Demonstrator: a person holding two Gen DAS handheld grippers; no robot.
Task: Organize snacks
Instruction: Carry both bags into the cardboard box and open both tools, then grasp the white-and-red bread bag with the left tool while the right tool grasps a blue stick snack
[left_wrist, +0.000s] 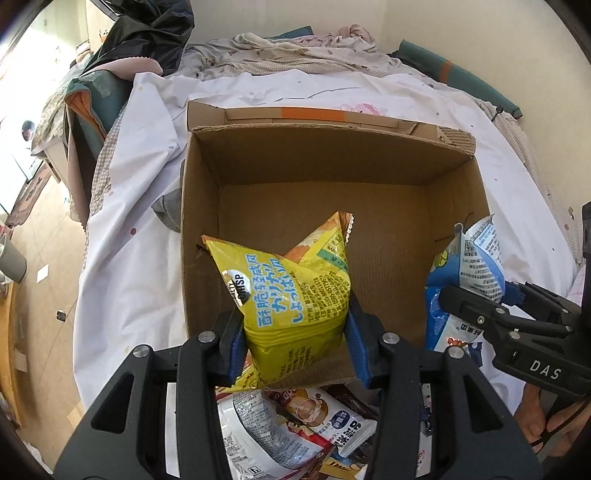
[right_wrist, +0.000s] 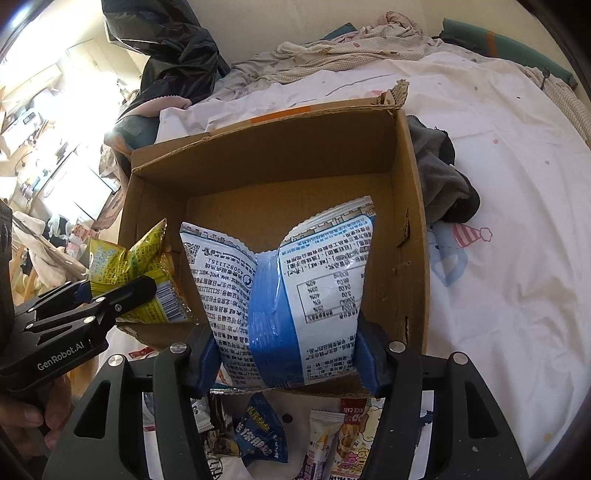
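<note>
Yellow crinkly foil snack bag (left_wrist: 291, 291) sat pinched between my left gripper (left_wrist: 293, 332) pads, lower third of the pack squeezed in at the waist. Its long axis ran along the fingers, away from the camera, top seal flaring over the near-left part of the open brown cardboard box (left_wrist: 325, 162). Bag hung above the box floor; I couldn't tell whether it touched the near wall.

Blue-and-white plastic snack bag (right_wrist: 291, 280) was clamped in my right gripper (right_wrist: 286, 350) the same way, pads pressed on both side edges near its bottom. Printed back faced the camera, long axis along the fingers, serrated top edge splayed wide over the box's near-right part.

In the left wrist view the two bags were side by side, apart, blue one to the right. A hand (left_wrist: 546, 424) held the right tool's handle.

Box stood on a white patterned bedsheet (right_wrist: 517, 184), a dark grey cloth (right_wrist: 443, 177) just beside its right wall. Loose snack packets (left_wrist: 295, 432) lay on the sheet below both grippers, nearer than the box.
</note>
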